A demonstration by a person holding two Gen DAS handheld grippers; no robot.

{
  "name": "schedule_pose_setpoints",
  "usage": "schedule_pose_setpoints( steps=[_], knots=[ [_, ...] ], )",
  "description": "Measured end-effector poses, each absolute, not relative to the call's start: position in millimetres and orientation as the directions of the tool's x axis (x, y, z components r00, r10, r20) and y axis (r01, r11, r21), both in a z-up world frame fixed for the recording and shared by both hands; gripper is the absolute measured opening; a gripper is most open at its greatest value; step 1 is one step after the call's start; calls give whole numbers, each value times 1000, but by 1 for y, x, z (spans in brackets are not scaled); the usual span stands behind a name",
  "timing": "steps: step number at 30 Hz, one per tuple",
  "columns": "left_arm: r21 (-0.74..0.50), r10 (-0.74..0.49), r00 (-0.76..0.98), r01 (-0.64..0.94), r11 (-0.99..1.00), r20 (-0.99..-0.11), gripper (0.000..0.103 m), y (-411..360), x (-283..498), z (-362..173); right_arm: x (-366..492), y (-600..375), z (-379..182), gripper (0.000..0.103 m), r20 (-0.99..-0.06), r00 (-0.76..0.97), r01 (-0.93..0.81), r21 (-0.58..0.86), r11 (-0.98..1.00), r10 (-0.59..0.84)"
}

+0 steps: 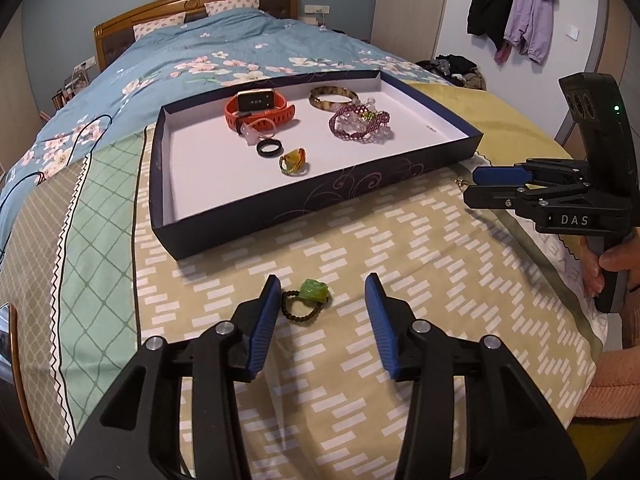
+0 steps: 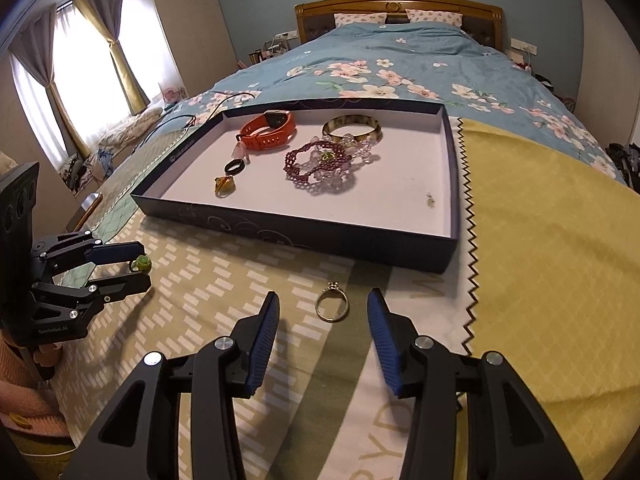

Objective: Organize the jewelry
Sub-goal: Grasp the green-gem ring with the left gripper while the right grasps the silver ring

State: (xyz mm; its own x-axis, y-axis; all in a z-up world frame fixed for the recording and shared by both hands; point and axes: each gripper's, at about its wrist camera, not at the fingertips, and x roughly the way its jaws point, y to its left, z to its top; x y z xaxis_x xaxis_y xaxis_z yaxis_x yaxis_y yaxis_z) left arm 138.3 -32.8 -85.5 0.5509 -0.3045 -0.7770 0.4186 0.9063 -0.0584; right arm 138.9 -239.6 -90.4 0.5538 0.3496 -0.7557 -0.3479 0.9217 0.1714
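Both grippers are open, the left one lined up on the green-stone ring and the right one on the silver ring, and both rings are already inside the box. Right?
Not quite. The left gripper and right gripper are open and lined up as you say, but the green-stone ring and the silver ring lie on the bedspread, outside the box. Each wrist view shows it.

The tray (image 2: 304, 236) lies on the bed (image 2: 540, 216), on the blanket at its foot end, and serves as the landmark. In the tray, the watch (image 2: 270, 130) sits at the far left, the bangle (image 2: 352, 127) at the far middle, and the bead bracelets (image 2: 320, 168) just before the bangle. Two small rings lie in the tray before the watch: one ring (image 2: 234, 167), then the wrapped ring (image 2: 225, 187) nearest the front wall. Outside the tray, before its front wall, the metal ring (image 2: 332, 307) lies on the blanket toward the right, and the beaded ring (image 1: 306, 300) lies well to its left. The headboard (image 2: 400, 6) stands far behind the tray.
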Motion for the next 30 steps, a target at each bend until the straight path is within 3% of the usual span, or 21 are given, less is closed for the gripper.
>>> schedule_pose_setpoints(
  steps=[7, 13, 21, 30],
  knots=[
    [-62, -306, 546, 420, 906, -780, 28, -34, 137, -87, 137, -227, -91, 38, -767, 554, -377, 115, 919, 323],
    [-59, -301, 548, 415, 908, -780, 28, -34, 136, -87, 139, -226, -91, 38, -770, 560, -369, 101, 924, 308],
    [-39, -282, 558, 407, 913, -780, 23, -35, 135, -87, 141, -227, -91, 16, -773, 574, -341, 75, 937, 270],
    [-40, -285, 564, 406, 913, -775, 22, -36, 132, -85, 135, -229, -88, 16, -756, 586, -347, 92, 933, 293]
  ],
)
